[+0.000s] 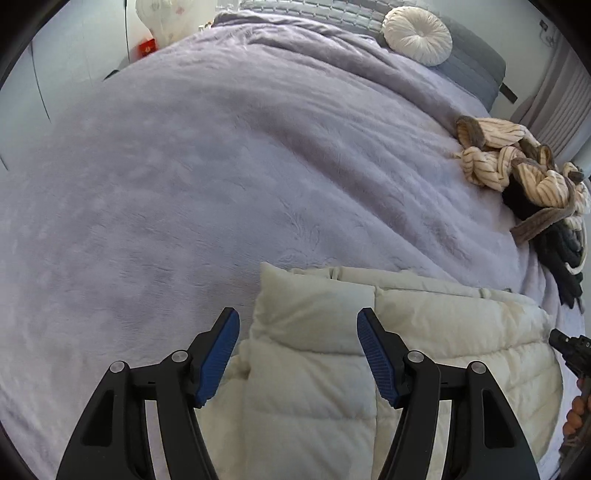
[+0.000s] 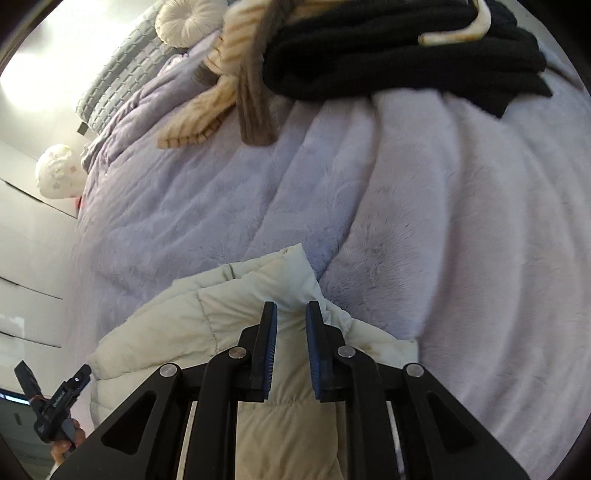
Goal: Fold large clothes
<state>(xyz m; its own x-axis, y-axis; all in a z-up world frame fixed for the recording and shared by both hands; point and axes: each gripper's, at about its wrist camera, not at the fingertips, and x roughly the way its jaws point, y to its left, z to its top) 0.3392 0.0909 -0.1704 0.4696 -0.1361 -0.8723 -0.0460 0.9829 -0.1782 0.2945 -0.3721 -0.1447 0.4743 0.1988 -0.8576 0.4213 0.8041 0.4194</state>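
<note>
A cream quilted puffer jacket [image 1: 369,343] lies folded on the lilac plush bedspread [image 1: 221,177] at the near edge of the bed. My left gripper [image 1: 297,350] is open and empty, its blue pads [image 1: 218,363] spread over the jacket's left part. In the right wrist view the jacket [image 2: 207,325] lies under my right gripper [image 2: 290,314], whose jaws stand narrowly apart with a bunched fold of the jacket's corner between the tips. The left gripper also shows in the right wrist view [image 2: 55,402] at lower left.
A pile of clothes sits to the right: a cream striped knit with brown trim [image 1: 517,162] and black knitwear [image 2: 388,55]. A round cream cushion [image 1: 417,35] and grey quilted headboard [image 2: 110,85] are at the head of the bed. White wardrobe doors [image 2: 29,266] stand alongside.
</note>
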